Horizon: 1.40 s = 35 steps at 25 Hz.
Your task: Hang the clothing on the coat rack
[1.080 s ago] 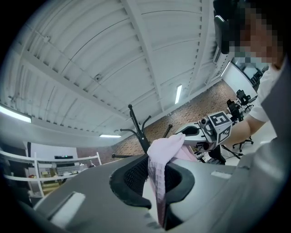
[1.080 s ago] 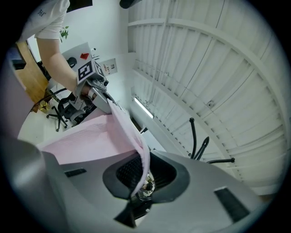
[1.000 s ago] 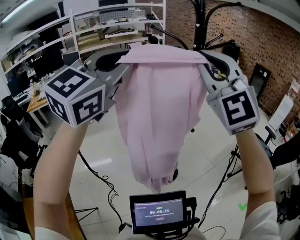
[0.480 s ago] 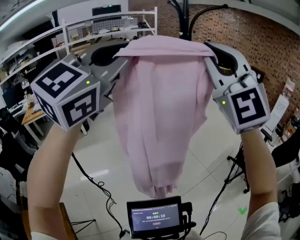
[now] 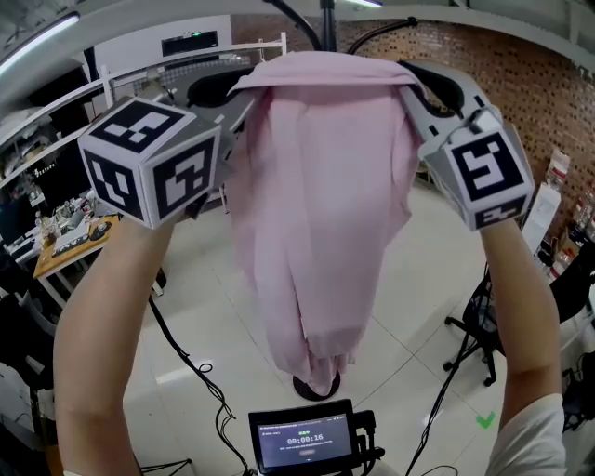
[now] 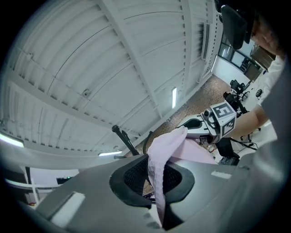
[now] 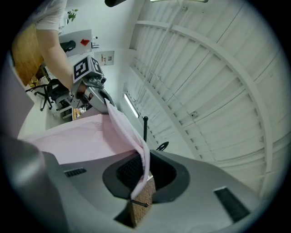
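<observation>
Left gripper (image 5: 237, 98), right gripper (image 5: 416, 85), each clamped on pink shirt (image 5: 321, 214), raised higher than before, coat rack (image 5: 327, 11) now top centre

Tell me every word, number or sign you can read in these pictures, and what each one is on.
"00:00:16": on the small screen at the bottom of the head view.
The other lines on that screen are too small to read.
The patterned cubes carry black-and-white square markers, not words.
The wall signs in the right gripper view are too blurred to read.
</observation>
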Motion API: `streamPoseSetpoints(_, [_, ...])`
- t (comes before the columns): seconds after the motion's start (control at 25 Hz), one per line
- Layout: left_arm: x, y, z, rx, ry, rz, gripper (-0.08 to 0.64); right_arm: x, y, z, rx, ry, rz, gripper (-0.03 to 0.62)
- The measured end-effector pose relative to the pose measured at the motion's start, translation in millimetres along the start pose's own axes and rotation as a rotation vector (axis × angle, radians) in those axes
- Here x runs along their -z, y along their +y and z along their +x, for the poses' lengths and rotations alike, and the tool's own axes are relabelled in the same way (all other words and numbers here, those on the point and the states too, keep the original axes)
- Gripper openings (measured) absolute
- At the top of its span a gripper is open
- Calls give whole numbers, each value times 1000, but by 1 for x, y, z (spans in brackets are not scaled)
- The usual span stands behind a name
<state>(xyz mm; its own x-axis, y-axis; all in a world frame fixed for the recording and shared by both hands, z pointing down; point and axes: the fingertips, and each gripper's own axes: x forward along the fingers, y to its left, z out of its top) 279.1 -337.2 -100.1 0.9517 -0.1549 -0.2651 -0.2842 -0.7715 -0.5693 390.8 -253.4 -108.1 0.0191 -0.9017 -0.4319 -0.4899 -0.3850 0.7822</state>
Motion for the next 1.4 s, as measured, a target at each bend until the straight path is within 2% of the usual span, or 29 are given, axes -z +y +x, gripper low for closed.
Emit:
streamPoseSetpoints(0.28, [-22,-3,30,13,-33,19,20,5,-43,3,68,-7,-7,28])
streamPoseSetpoints(0.48, [-17,-7,52,15,-9,28,20,35,-52,17,79,55,24,28])
streamPoseSetpoints(0.68, [23,-15,75,25,76,-23,20,81,-34,28,32,131,55,28])
streamPoseSetpoints(0.96, [77,-54,86,125,170,-76,20,140,11,14,-44,211,127,28])
streamPoseSetpoints(1.16, [91,-81,88,190,166,-130,23,158,33,-3,-57,218,192,26])
streamPoseSetpoints(1.4, [108,-107,77,248,131,-218,48,156,60,-30,-62,201,236,26])
